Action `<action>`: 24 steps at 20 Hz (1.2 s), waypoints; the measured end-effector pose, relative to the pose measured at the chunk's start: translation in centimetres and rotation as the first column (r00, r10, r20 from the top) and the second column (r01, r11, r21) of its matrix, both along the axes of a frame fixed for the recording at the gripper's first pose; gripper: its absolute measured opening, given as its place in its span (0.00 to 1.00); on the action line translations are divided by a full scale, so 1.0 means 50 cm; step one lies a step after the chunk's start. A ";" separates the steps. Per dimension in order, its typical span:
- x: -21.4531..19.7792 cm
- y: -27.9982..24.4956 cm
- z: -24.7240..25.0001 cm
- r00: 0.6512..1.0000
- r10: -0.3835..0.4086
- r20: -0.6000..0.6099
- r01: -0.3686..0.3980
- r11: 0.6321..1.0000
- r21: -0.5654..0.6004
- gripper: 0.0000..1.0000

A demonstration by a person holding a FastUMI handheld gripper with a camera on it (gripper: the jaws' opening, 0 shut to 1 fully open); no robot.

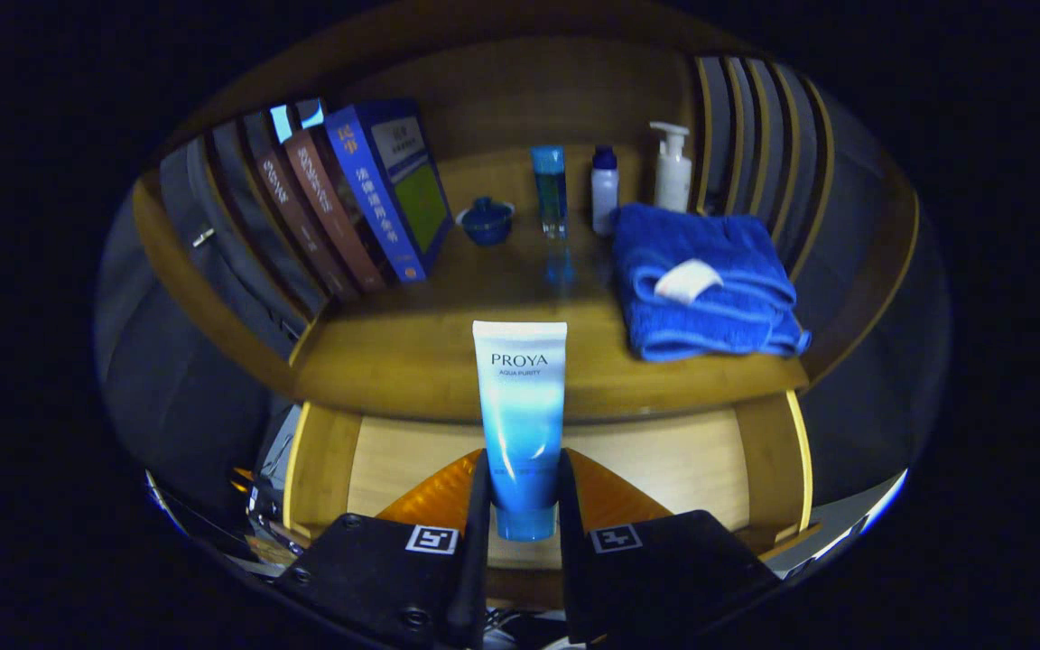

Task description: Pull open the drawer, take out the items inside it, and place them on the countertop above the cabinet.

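My gripper (522, 492) is shut on a blue-and-white cosmetic tube (520, 406), both fingers pressing its lower end. The tube stands upright, cap down, held above the pulled-out wooden drawer (664, 460), whose pale bottom shows behind the fingers. Just beyond the tube lies the front edge of the wooden countertop (430, 361) above the cabinet. The tube's top reaches up over that edge.
On the countertop a folded blue towel (705, 280) lies to the right. At the back stand a blue bottle (550, 190), a small white bottle (604, 188), a pump bottle (672, 167) and a blue lidded cup (487, 219). Several books (348, 208) lean at the left.
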State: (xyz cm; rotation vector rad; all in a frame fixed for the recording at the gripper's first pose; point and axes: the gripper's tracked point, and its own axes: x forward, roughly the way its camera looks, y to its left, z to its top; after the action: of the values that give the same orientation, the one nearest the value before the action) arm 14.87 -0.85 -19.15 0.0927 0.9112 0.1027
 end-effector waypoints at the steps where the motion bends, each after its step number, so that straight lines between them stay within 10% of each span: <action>1: 0.029 0.003 0.006 1.000 0.002 0.010 -0.002 1.000 -0.001 0.38; 12: 0.218 0.018 -0.120 0.994 -0.031 -0.106 0.025 0.998 -0.055 0.39; 14: 0.221 0.013 -0.121 0.994 -0.045 -0.097 0.040 0.998 -0.053 0.45; 19: 0.217 0.008 -0.091 0.997 -0.050 -0.050 0.048 0.998 -0.032 1.00; 24: 0.184 0.006 -0.044 0.999 -0.040 0.022 0.041 0.999 -0.029 1.00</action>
State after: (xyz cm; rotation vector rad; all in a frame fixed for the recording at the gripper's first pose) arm 24.05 -0.53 -21.34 0.0827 0.8889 0.0524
